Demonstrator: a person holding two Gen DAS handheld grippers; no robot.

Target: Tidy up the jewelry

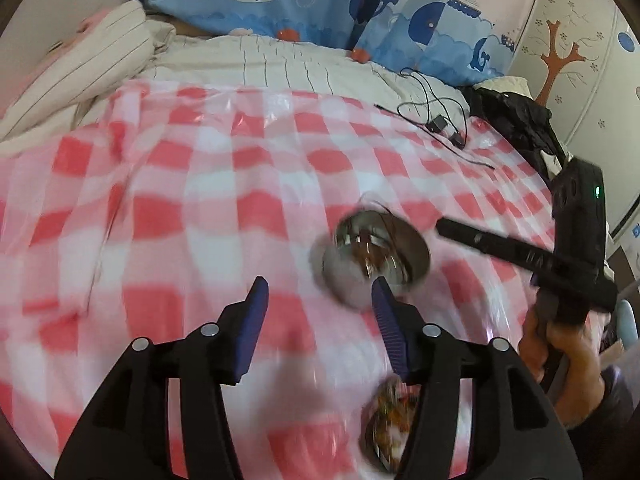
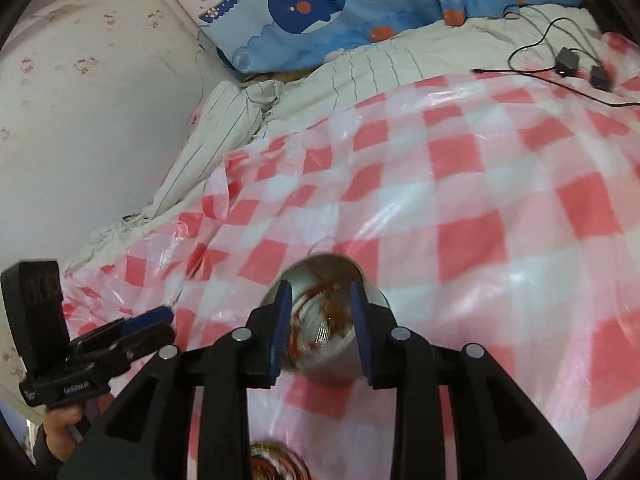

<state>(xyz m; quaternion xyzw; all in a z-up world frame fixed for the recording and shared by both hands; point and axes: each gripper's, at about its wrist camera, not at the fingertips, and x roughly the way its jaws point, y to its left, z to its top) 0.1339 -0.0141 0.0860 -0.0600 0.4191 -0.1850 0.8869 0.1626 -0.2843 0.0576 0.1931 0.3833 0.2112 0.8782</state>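
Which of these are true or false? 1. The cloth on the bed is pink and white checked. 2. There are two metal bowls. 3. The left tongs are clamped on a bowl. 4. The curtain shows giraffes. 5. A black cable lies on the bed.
1. True: the checked cloth is pink and white.
2. True: a farther bowl and a nearer bowl, both holding blurred jewelry.
3. False: the left tongs stand open with nothing between them.
4. False: the curtain shows blue whales.
5. True: the cable lies near the far edge.
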